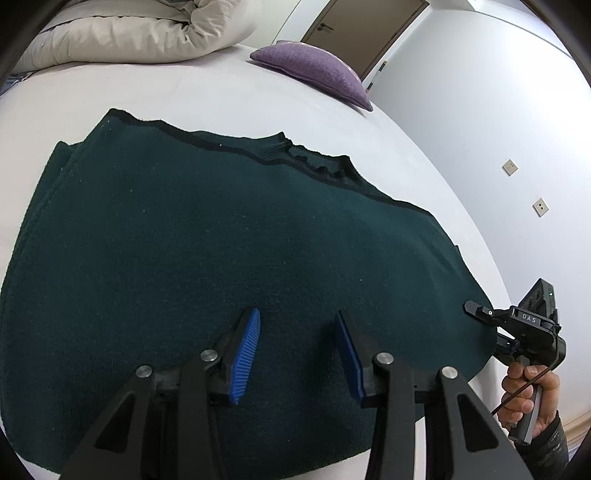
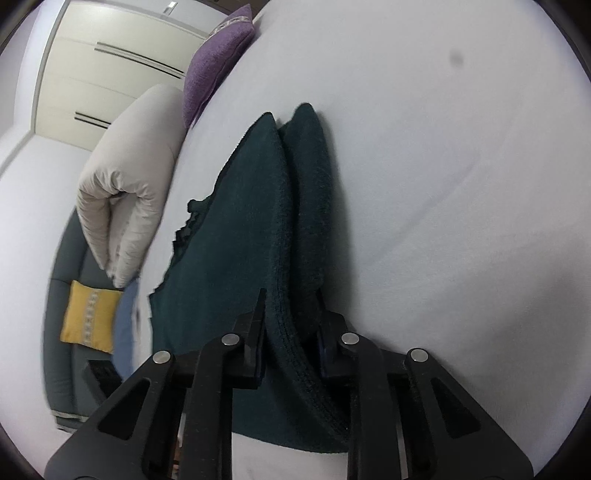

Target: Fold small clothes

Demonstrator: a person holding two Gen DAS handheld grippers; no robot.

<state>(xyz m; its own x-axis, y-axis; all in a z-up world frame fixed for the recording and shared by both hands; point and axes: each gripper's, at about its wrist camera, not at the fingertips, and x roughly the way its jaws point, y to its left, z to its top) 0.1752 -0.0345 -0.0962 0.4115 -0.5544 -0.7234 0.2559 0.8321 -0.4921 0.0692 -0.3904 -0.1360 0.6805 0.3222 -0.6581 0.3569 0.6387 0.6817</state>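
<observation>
The sweater [image 1: 229, 251] lies flat on the bed [image 1: 207, 96], long axis side to side. The right claw [image 2: 291, 332] pinches its right edge; the left claw [image 1: 295, 350] hovers open over its middle.

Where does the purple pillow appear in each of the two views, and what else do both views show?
Left wrist view: the purple pillow lies at top centre, on the white bed behind the green sweater.
Right wrist view: it is at the top, left of centre, at the bed's edge.
Shared landmark: the folded beige duvet.
</observation>
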